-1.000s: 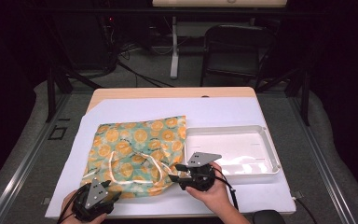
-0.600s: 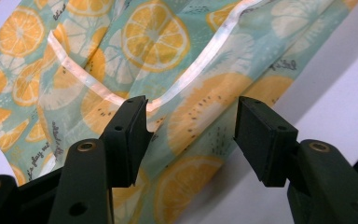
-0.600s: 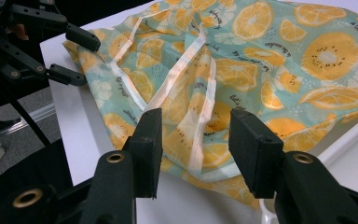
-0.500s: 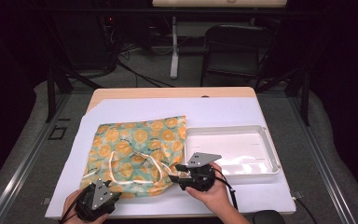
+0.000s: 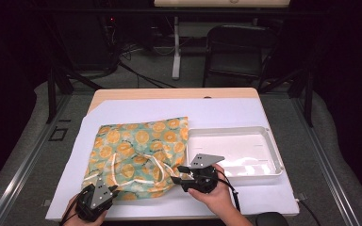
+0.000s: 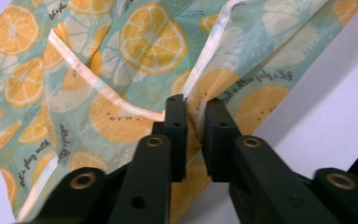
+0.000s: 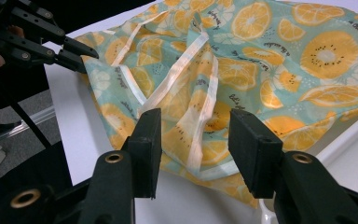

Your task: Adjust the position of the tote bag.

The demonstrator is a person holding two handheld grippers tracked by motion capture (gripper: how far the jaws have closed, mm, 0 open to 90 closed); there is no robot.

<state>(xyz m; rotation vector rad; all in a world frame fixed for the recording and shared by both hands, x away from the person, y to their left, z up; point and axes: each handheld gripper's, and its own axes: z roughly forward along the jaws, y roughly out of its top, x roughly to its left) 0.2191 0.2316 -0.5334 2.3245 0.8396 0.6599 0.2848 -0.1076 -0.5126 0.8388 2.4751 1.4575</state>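
A teal cloth bag (image 5: 136, 146) printed with orange slices lies flat on the white sheet, its pale handles (image 5: 146, 165) looped on top. My left gripper (image 6: 196, 109) has just been closing, and its jaws now pinch a fold of the bag (image 6: 144, 42) at its near left corner. In the high view the left gripper (image 5: 113, 190) sits at that corner. My right gripper (image 7: 196, 126) is open at the bag's near right edge, with a handle strap (image 7: 200, 70) lying between the jaws, untouched. The right gripper (image 5: 176, 175) is held in a hand.
A white plastic tray (image 5: 274, 157) stands to the right of the bag, touching its edge. The white sheet (image 5: 217, 110) covers most of the wooden table. A black chair (image 5: 238, 47) and stand legs lie beyond the far edge.
The left jaws have closed onto the bag's near corner. Both hands have stayed where they were, and the bag has not shifted.
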